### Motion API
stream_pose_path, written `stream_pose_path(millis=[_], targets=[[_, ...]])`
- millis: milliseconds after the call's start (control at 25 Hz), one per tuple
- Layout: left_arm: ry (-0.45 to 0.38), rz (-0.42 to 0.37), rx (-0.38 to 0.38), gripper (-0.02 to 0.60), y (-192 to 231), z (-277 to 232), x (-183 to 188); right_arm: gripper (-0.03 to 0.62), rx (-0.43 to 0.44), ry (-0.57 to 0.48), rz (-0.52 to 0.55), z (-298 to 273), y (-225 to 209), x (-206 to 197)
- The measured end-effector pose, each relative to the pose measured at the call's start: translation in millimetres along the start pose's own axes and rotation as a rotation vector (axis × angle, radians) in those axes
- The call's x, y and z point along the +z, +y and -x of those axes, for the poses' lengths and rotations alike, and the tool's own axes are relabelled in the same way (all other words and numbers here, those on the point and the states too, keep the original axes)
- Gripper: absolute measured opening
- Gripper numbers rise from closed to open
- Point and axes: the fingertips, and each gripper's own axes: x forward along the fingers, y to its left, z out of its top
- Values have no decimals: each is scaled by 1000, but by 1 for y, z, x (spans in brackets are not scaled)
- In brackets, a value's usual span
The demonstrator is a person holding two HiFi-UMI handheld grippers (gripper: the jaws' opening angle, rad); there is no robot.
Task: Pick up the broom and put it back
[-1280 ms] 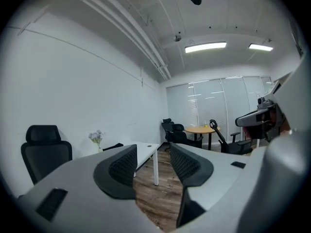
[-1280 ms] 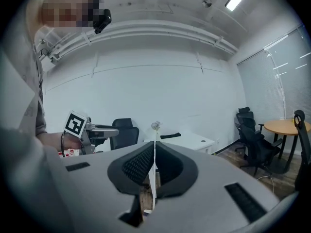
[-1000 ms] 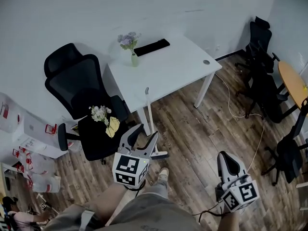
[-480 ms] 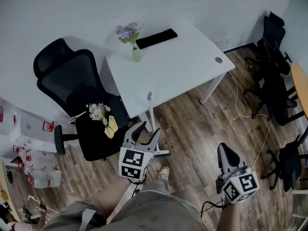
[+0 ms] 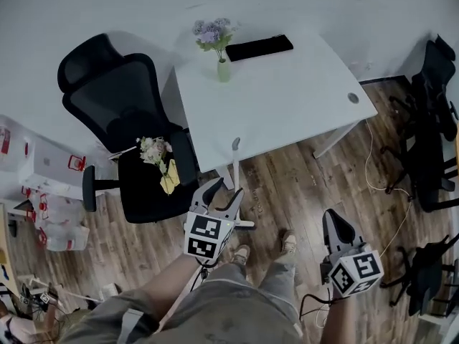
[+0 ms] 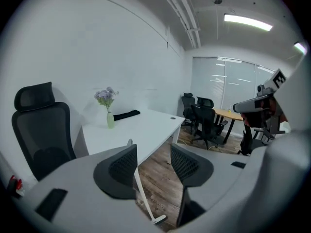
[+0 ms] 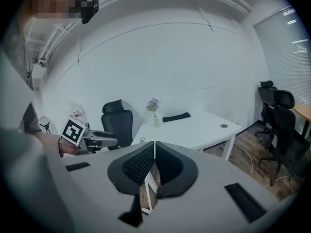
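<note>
Just beyond the parted left tongs (image 5: pixel 227 188) leans the broom (image 5: pixel 235 163).

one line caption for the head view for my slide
Open left gripper by the slim white broom leaning against the white desk; right gripper shut.

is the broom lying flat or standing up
Standing up, tilted: the broom leans its handle on the desk edge, head down on the floor.

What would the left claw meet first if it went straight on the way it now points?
Probably the broom: its thin handle, leaning on the desk, shows between the jaws of the open left claw. Depth is unclear; the desk edge stands just behind the handle.
</note>
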Motion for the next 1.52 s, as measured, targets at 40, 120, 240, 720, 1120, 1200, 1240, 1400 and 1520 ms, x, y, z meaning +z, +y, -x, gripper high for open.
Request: stream_pose_path(millis=[40, 120, 240, 720, 1120, 1200, 1240, 1400, 1520], targets=[[7, 5, 18, 232, 3, -3, -2, 34, 23, 6, 5, -8, -3, 0], [22, 16, 58, 232, 7, -8, -6, 34, 74, 21, 19, -22, -8, 1], [58, 38, 108, 232, 10, -16, -15, 34, 140, 48, 50, -45, -20, 4], [125, 188, 325, 235, 17, -35, -43, 34, 427, 170, 183, -117, -33, 4], [187, 207, 338, 242, 14, -65, -85, 34, 484, 223, 193, -140, -34, -17], [213, 202, 332, 244, 17, -76, -97, 34, 477, 230, 184, -146, -38, -23], [223, 201, 328, 244, 18, -82, -104, 34, 475, 233, 181, -149, -40, -27], [252, 195, 315, 244, 28, -108, -128, 34, 470, 247, 174, -163, -47, -45], [268, 190, 303, 244, 34, -127, -146, 34, 467, 253, 174, -174, -50, -60]])
